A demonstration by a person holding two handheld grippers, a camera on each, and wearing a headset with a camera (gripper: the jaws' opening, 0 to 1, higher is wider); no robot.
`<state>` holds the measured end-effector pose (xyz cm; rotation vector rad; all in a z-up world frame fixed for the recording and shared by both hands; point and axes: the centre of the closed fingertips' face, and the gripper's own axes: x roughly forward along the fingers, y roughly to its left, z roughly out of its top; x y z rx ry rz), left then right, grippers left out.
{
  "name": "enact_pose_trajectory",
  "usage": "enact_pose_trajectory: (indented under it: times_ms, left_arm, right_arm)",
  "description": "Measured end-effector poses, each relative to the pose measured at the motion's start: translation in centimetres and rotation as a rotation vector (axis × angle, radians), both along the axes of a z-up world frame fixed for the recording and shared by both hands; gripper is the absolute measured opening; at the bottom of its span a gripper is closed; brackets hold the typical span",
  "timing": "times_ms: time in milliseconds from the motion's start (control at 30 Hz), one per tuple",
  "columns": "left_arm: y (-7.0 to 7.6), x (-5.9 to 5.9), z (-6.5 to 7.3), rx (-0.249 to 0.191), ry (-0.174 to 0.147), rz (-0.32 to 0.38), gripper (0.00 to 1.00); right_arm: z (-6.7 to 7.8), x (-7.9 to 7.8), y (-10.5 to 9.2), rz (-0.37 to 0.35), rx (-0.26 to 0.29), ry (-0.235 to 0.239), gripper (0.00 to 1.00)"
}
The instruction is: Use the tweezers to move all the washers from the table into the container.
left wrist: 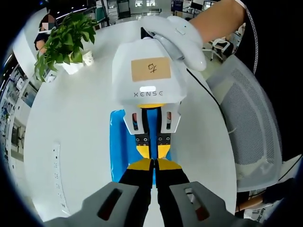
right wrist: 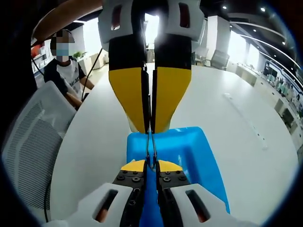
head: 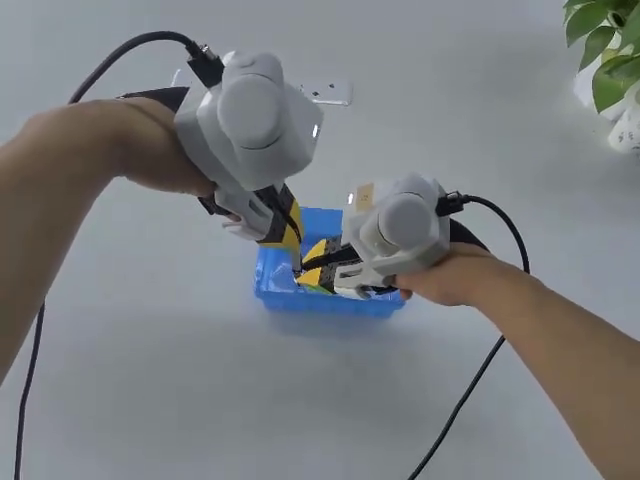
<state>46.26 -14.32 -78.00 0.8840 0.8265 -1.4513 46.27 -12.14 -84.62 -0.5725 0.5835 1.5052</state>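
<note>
The inside of the blue plastic container (head: 330, 300) is largely covered by the two grippers. No washers can be made out in it or on the table around it. The thin metal tweezers (right wrist: 150, 142) show as a pair of fine lines, mostly hidden between the jaws.

The right gripper (right wrist: 151, 165), with yellow-tipped black jaws, is pinched narrow on the near end of the tweezers. The left gripper (right wrist: 149, 127) meets it tip to tip from above, its jaws drawn in to a bare slit. The far end of the tweezers runs into that slit, but I cannot tell whether it is gripped there. Both sets of tips sit over the container.

In the head view, the left gripper (head: 292, 250) and right gripper (head: 318, 268) point down into the container from either side.

The pale, round-edged table (head: 150, 380) stands in an open office with ceiling lights.

A white power strip (head: 325, 93) lies well beyond the container. A leafy green plant in a white pot (left wrist: 66, 38) stands near the table's edge. A grey mesh chair (left wrist: 246, 118) is beside the table, and a seated person (right wrist: 66, 75) is further off. Black cables (head: 480, 370) trail from both grippers.
</note>
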Motion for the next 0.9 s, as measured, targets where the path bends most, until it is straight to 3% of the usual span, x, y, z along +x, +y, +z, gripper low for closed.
enact_pose_trajectory:
  times_ms: [900]
  left_arm:
    - [0.1, 0.5, -1.5, -0.012, 0.005, 0.014, 0.04]
  right_arm:
    - [-1.5, 0.4, 0.0, 0.014, -0.029, 0.034, 0.09]
